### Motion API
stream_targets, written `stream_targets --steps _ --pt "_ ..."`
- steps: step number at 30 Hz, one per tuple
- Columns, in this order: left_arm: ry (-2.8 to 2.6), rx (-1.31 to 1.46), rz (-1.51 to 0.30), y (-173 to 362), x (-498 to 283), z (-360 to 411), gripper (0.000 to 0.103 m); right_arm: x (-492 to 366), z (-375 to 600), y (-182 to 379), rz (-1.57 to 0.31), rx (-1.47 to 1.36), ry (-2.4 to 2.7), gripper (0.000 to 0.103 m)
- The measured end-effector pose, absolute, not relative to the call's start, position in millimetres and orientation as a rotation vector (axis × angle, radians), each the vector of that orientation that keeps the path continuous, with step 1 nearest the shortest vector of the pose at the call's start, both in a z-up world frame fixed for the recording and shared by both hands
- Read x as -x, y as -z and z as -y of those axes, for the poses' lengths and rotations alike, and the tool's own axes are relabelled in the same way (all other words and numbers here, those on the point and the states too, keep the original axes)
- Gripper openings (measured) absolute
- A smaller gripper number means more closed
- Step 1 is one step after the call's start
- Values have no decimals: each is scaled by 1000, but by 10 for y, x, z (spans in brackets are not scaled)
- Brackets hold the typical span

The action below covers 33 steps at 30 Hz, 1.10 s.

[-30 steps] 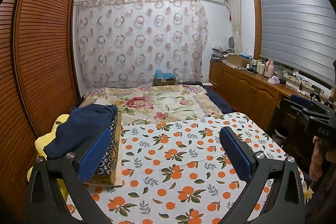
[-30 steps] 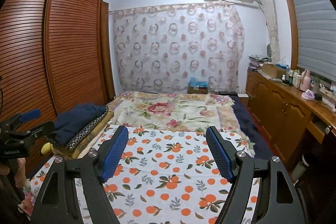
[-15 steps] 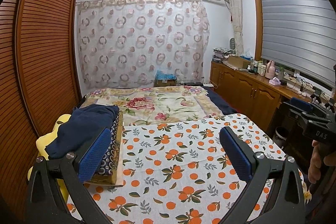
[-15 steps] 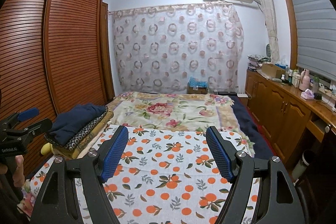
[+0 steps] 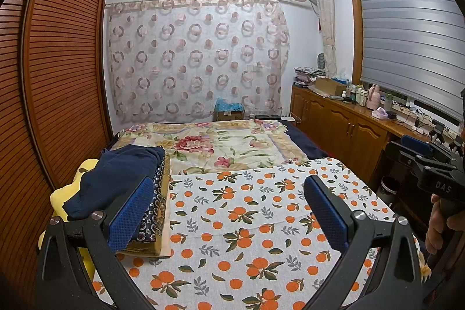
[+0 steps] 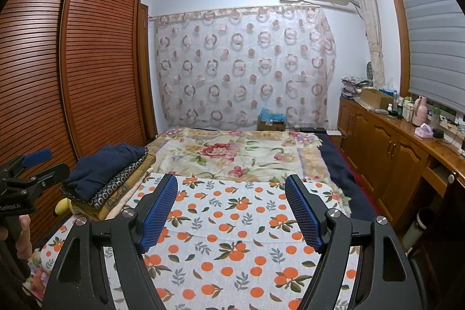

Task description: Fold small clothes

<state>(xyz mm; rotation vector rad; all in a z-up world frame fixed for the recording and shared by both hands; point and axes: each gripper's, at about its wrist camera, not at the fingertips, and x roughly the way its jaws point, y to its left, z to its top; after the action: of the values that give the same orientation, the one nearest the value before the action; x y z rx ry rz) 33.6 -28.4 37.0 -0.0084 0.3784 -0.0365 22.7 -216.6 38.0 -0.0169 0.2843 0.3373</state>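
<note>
A stack of folded clothes (image 5: 122,179) lies at the bed's left edge, a navy garment on top, a dotted dark one and tan ones under it; the right wrist view shows the same stack of folded clothes (image 6: 107,170). My left gripper (image 5: 228,191) hovers open over the orange-print sheet (image 5: 247,211), nothing between its blue pads, its left pad just in front of the stack. My right gripper (image 6: 231,188) is open too, over the orange-print sheet (image 6: 232,222), holding nothing. Each gripper also shows at the other view's edge, held by a hand.
A floral quilt (image 5: 221,144) covers the far half of the bed. A slatted wardrobe (image 6: 72,63) lines the left side, a wooden counter (image 6: 407,135) with bottles and boxes the right. A yellow soft object (image 5: 64,193) sits beneath the stack.
</note>
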Motion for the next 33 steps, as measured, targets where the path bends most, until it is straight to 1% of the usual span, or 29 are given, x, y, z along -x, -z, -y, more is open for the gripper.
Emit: stream_targets --steps 33 --pt "36 7 -376 -365 -326 288 103 -272 2243 -377 -280 22 -345 78"
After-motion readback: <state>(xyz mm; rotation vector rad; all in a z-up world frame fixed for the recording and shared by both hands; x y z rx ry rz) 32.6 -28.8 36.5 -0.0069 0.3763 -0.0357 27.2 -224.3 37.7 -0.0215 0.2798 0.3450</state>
